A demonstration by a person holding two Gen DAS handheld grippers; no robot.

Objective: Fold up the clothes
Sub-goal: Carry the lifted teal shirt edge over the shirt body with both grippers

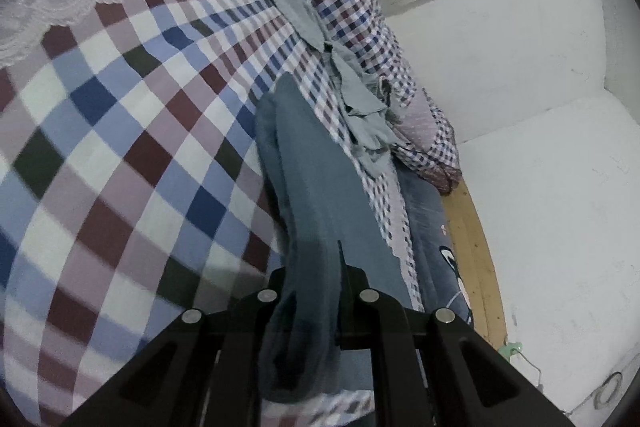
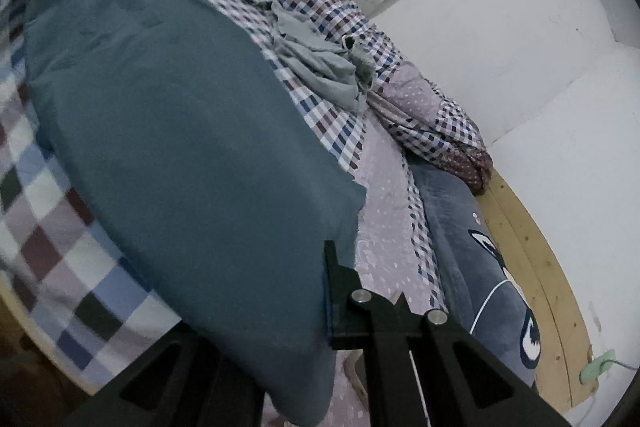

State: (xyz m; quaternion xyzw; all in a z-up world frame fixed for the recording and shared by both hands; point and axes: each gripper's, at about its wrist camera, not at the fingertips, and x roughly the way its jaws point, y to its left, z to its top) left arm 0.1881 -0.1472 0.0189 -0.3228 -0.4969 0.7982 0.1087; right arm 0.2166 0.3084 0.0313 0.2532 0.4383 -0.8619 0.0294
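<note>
**Teal garment stretched between two grips, long axis running away over the bed**

We had the teal garment [image 1: 320, 187] pinched in both tools. Our left hand-held gripper [image 1: 314, 291] was closed on a bunched, folded edge, with cloth spilling down between its fingers. In the right wrist view, our right hand-held gripper [image 2: 334, 279] was clamped on a near corner of the same cloth [image 2: 180, 131], though only one finger showed clearly, the other lying under the fabric.

From the left tool the garment ran straight ahead, a narrow doubled band pointing toward the far side of the bed [image 1: 120, 131] and its checked cover. From the right tool it spread up and to the left as a broad sheet, lifted off the cover near us. So its long axis lay near to far, and both grips sat at the near end, neither clearly closer.

A crumpled grey-green cloth [image 2: 320, 67] lay beyond on the right, apart from ours. We judged the coming fold would carry the near end forward along that axis.
</note>
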